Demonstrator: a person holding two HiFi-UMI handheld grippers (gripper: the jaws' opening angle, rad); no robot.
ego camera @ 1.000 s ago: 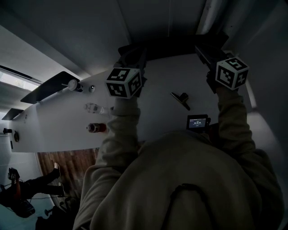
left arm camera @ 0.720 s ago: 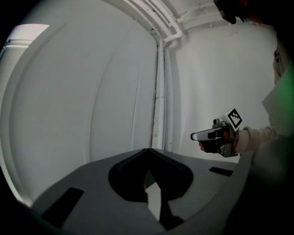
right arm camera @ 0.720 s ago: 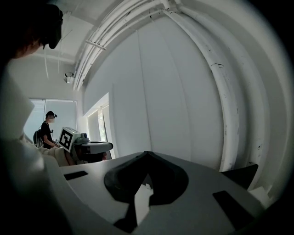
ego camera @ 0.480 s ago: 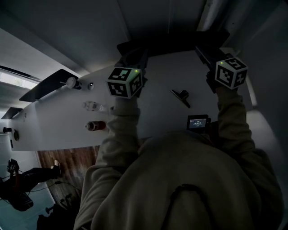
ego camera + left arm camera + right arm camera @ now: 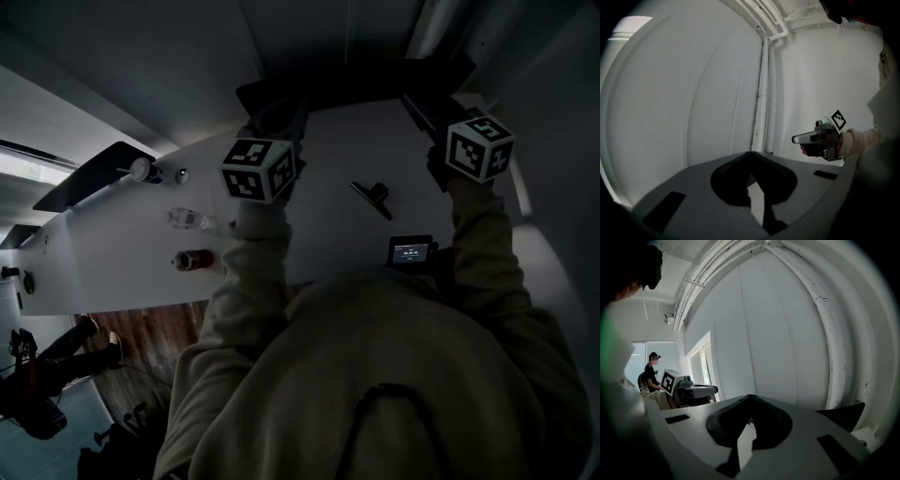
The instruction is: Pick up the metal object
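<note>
A small dark object [image 5: 373,197], a flat bar with a knob, lies on the white table [image 5: 328,244] between the person's two arms. My left gripper [image 5: 274,105] is held out above the table to the left of it, its marker cube facing the camera. My right gripper [image 5: 419,101] is held out to the object's right. In the left gripper view the jaws [image 5: 751,153] meet at their tips with nothing between them. The right gripper view shows the same for its jaws [image 5: 749,396]. Neither gripper touches the object.
A clear bottle [image 5: 187,220], a red can [image 5: 192,260] and a round silvery thing [image 5: 141,171] lie on the table's left part. A small device with a lit screen [image 5: 412,251] sits near the person. Another person [image 5: 650,371] stands far left by a window.
Both grippers have sunk slightly and stay shut. The view has shifted a little, and a seated person's legs at the lower left have moved.
</note>
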